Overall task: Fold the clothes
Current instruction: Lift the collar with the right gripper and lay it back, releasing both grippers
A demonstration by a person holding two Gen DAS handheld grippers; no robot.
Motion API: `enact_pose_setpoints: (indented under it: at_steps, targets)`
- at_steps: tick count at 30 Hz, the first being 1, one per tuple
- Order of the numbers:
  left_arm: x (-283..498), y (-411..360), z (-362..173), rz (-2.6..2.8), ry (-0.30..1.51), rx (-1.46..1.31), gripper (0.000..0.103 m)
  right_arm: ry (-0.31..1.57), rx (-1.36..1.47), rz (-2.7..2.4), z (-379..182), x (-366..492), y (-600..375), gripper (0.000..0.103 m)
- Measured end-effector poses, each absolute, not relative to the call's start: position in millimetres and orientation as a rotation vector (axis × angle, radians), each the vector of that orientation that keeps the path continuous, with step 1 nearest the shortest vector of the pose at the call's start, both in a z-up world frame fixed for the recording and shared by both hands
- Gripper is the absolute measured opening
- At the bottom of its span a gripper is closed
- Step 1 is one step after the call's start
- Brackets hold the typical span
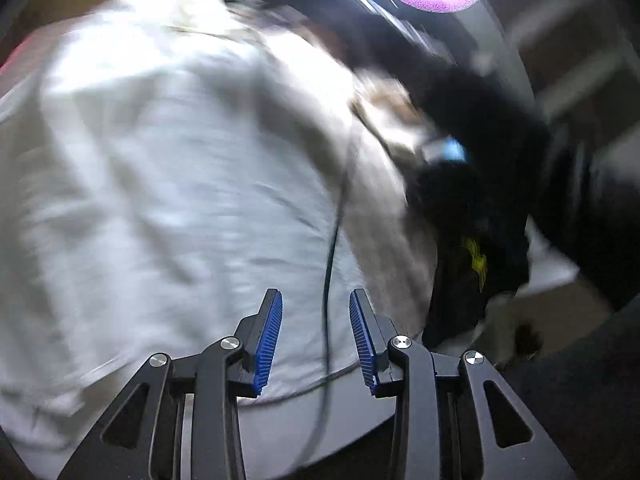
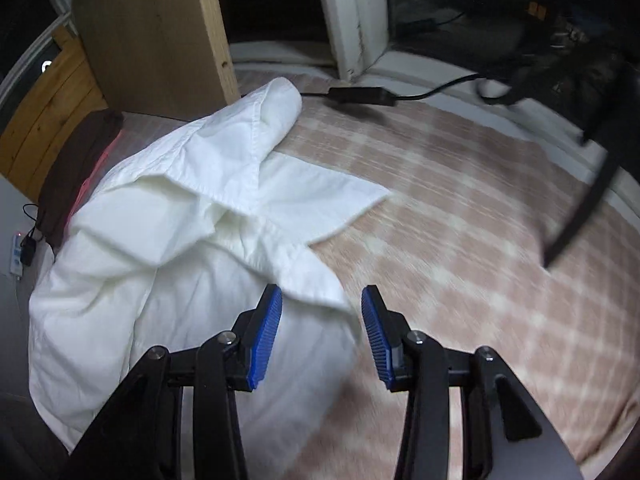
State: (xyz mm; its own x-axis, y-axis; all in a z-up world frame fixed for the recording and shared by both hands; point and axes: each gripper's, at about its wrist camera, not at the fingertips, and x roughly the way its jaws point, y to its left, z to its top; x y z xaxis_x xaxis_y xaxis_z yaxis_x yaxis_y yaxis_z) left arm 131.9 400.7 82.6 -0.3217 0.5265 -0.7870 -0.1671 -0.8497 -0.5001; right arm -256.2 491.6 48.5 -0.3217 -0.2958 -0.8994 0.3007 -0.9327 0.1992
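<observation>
The white shirt [image 2: 168, 216] lies in a messy heap on the bed [image 2: 460, 240]. It is not folded yet. One flat flap sticks out from the heap onto the pink checked blanket. A rolled, puffy part stands up at the far end of the shirt, near the wooden board [image 2: 148, 32]. The rest of the shirt is bunched and wrinkled, with layers lying over each other any old way.

So the job is near its start, as far as I can tell. The shirt first needs to be spread flat and smooth. Then the sides and sleeves can go in, and then it can be folded in half. I see no neat pile of folded clothes anywhere.

The right gripper [image 2: 322, 330] hangs just over the near edge of the shirt, where a loose corner points toward it. Its blue fingers [image 2: 266, 340] are spread apart and pinch nothing.

The left gripper [image 1: 316, 338] looks down on the shirt too, but its picture is very blurry. Its fingers are also spread, with only cloth and a thin dark cord [image 1: 330, 264] seen beyond the gap. They hold nothing.

Beside the shirt, away from the blanket, lies a dark cloth [image 2: 76, 168]. Past the shirt, at the far edge of the bed, sits a black power brick [image 2: 360, 94] with its cable.
</observation>
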Motion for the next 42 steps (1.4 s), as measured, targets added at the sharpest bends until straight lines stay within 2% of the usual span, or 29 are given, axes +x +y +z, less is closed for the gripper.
enact_pose_setpoints:
  at_steps: [2,6,9,11,13,14,18,21,24,28,30,32,35,38,39,42]
  targets:
    - [122.4,422.0,70.0,2.167,-0.392,-1.523,0.033,-0.096,1.567,-2.265,42.1,-271.4,494.8,0.042]
    - [123.8,426.2,56.3,2.156,-0.395,-1.585,0.033,-0.252,1.560,-2.266,32.5,-297.6,504.5,0.044]
    - [121.9,422.9,51.9,2.154,-0.440,-1.611,0.033,-0.304,1.558,-2.262,32.5,-308.2,506.8,0.045]
    - [118.9,419.7,48.4,2.163,-0.452,-1.630,0.033,-0.273,1.532,-2.245,33.7,-309.1,500.0,0.044]
    - [116.5,415.2,46.6,2.163,-0.481,-1.637,0.033,-0.224,1.508,-2.220,33.5,-308.5,490.8,0.022]
    - [115.9,415.2,45.7,2.158,-0.497,-1.636,0.033,-0.190,1.505,-2.212,32.8,-307.7,485.9,0.003]
    - [118.8,412.1,47.7,2.165,-0.481,-1.638,0.033,0.045,1.300,-2.389,63.5,-296.9,473.7,0.002]
    - [118.3,417.5,47.3,2.175,-0.470,-1.634,0.033,0.117,1.133,-2.599,91.0,-301.9,485.5,0.002]
    - [117.5,417.6,45.1,2.179,-0.509,-1.626,0.033,0.149,1.186,-2.636,76.0,-319.2,489.6,0.002]
    - [117.7,421.0,45.5,2.174,-0.489,-1.626,0.034,0.359,1.329,-2.594,48.2,-323.9,470.1,0.004]
    - [117.9,423.5,46.1,2.164,-0.476,-1.622,0.039,0.407,1.370,-2.602,50.4,-316.6,470.5,0.024]
    - [119.0,426.4,48.0,2.162,-0.447,-1.642,0.039,0.413,1.403,-2.602,57.0,-308.9,475.1,0.037]
    - [126.5,434.3,58.6,2.158,-0.414,-1.626,0.039,0.314,1.367,-2.579,83.6,-273.0,499.2,0.037]
    - [134.9,451.5,69.6,2.142,-0.369,-1.574,0.043,0.234,1.361,-2.498,102.2,-227.9,521.8,0.037]
    - [136.7,458.3,71.1,2.136,-0.351,-1.561,0.047,0.248,1.373,-2.492,104.1,-216.8,528.9,0.037]
    - [135.1,480.3,65.9,2.108,-0.315,-1.568,0.047,0.275,1.412,-2.469,110.0,-184.2,550.0,0.037]
